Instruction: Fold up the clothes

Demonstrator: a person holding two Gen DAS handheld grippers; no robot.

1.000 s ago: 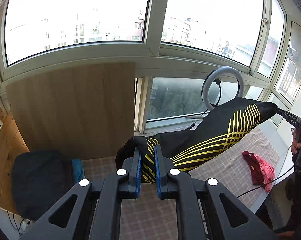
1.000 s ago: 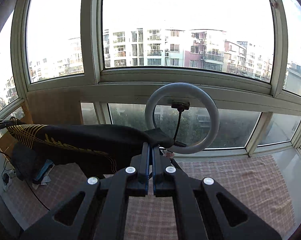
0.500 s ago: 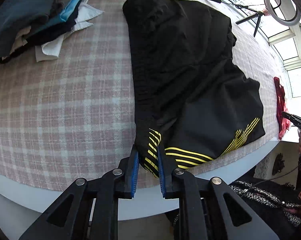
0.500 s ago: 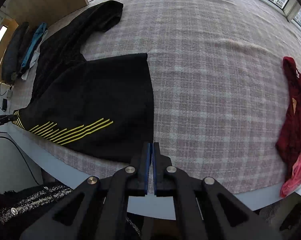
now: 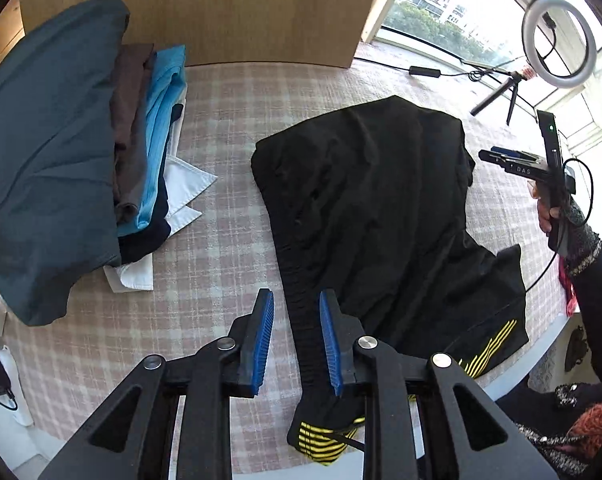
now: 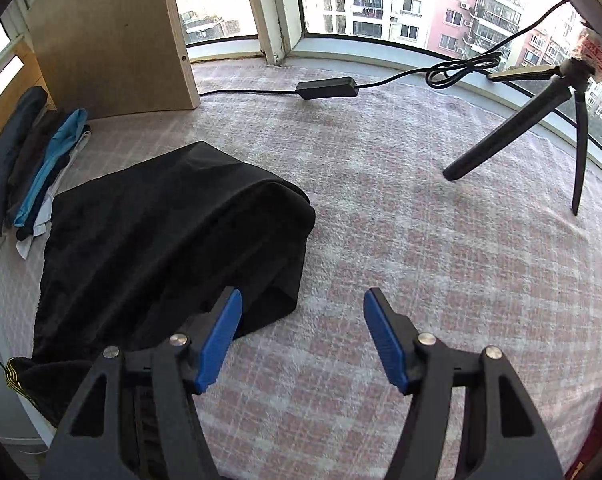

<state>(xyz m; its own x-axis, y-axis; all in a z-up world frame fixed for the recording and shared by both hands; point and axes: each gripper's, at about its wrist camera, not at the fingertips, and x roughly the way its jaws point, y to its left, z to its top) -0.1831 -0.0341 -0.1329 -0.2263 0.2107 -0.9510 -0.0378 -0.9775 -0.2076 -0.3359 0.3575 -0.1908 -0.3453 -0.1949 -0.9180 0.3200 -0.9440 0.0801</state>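
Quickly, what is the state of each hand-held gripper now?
Left hand-held gripper: opening, black shorts between its jaws, not pinched.
Right hand-held gripper: opening wide, holding nothing.

In the left wrist view you can read the white letters "DAS" on the side of the black body of your right gripper (image 5: 519, 164), which stands at the right edge of the view above the black garment (image 5: 381, 208). The letters run along the body just behind the jaws. On the upright black device (image 5: 551, 140) behind that gripper you see a small green light, but no writing that can be made out. In the right wrist view a reddish label at the top of the tripod (image 6: 541, 120) carries marks too blurred to read.
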